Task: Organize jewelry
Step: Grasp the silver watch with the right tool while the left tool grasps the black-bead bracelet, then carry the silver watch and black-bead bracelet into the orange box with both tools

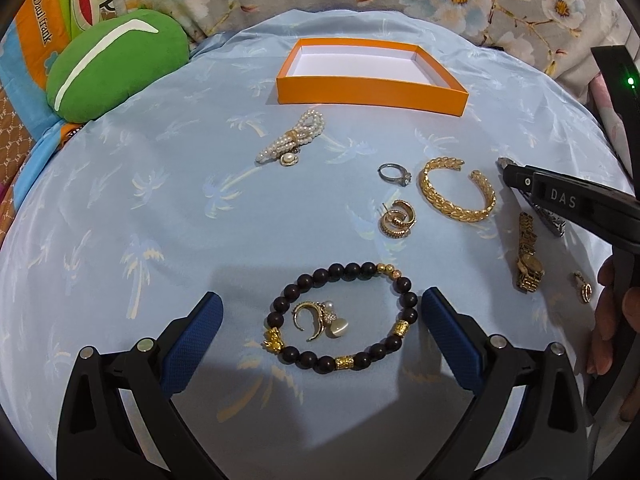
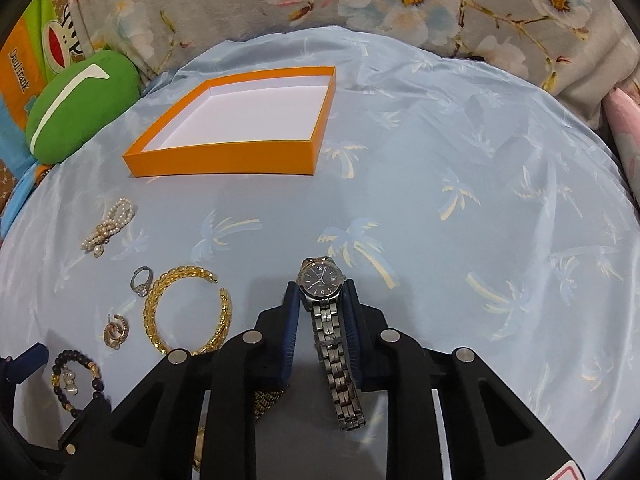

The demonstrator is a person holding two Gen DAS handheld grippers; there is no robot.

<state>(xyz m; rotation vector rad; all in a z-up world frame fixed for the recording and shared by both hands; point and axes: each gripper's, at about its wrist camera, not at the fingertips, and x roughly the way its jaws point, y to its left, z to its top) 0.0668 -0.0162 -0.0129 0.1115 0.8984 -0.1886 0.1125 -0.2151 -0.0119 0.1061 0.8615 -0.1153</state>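
Note:
An empty orange box point(image 1: 372, 98) point(image 2: 224, 158) with a white inside stands at the far side of the light blue cloth. My left gripper point(image 1: 320, 320) is open, its blue pads on either side of a black bead bracelet point(image 1: 408, 300) that rings a gold crescent charm point(image 1: 310, 316). My right gripper point(image 2: 320, 296) is shut on a silver watch point(image 2: 322, 276) with a dark dial, its band hanging down between the fingers. In the left wrist view the right gripper point(image 1: 504, 164) reaches in from the right.
On the cloth lie a pearl bracelet point(image 1: 294, 138) point(image 2: 110, 224), a silver ring point(image 1: 394, 174) point(image 2: 142, 280), gold hoop earrings point(image 1: 396, 220) point(image 2: 118, 330), a gold cuff point(image 1: 456, 190) point(image 2: 188, 312), a gold watch point(image 1: 528, 256) and a small earring point(image 1: 584, 286). A green cushion point(image 1: 116, 60) sits at far left.

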